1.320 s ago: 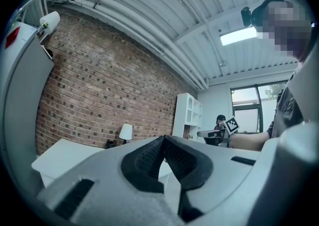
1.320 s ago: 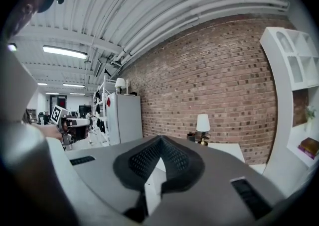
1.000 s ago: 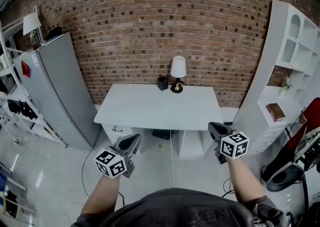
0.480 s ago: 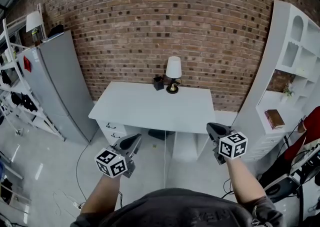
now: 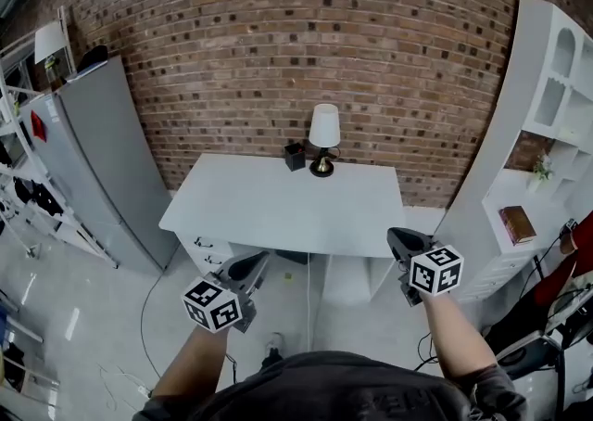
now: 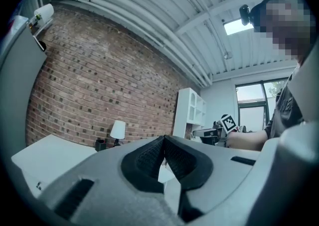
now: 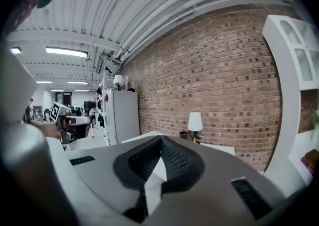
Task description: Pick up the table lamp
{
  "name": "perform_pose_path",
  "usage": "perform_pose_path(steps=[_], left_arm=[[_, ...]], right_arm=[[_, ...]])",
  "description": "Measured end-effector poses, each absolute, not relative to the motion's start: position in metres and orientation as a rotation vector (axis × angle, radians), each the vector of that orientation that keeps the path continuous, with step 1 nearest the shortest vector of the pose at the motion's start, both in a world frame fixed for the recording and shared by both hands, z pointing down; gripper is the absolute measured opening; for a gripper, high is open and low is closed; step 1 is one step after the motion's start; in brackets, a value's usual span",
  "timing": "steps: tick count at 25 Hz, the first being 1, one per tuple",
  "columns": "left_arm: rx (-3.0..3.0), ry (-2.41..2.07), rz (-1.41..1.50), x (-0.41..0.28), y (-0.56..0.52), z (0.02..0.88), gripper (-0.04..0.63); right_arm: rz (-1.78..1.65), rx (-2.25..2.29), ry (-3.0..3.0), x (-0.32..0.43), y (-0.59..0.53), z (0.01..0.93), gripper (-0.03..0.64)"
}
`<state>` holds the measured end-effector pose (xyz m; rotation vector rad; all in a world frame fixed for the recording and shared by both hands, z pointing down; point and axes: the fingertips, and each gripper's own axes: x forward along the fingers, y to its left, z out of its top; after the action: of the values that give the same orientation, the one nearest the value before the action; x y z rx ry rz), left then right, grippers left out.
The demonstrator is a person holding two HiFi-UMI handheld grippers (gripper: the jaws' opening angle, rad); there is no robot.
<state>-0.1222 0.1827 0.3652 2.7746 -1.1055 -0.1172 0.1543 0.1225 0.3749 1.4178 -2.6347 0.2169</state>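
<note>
While left tongs (image 5: 256, 262), right tongs (image 5: 397, 236) shut: one lamp (image 5: 324, 134), one desk (image 5: 278, 204).

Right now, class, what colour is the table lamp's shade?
White; the head view shows the table lamp best.

White-shaded table lamp (image 5: 324, 126) on brass base, white desk (image 5: 278, 206), red-brown brick wall (image 5: 306, 30), black pot (image 5: 295, 157), grey cabinet (image 5: 97, 159)
</note>
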Motion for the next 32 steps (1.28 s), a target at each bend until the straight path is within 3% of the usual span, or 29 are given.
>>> perform_pose_path(steps=[16, 32], left_arm=[[2.876, -0.773, -0.091, -0.195, -0.103, 0.371, -0.003], [2.843, -0.729, -0.016, -0.165, -0.222, 0.398, -0.003]], right_arm=[[0.224, 1.65, -2.517, 0.07, -0.095, 0.369, -0.006], [0.309, 1.659, -2.504, 0.095, -0.209, 0.395, -0.006]])
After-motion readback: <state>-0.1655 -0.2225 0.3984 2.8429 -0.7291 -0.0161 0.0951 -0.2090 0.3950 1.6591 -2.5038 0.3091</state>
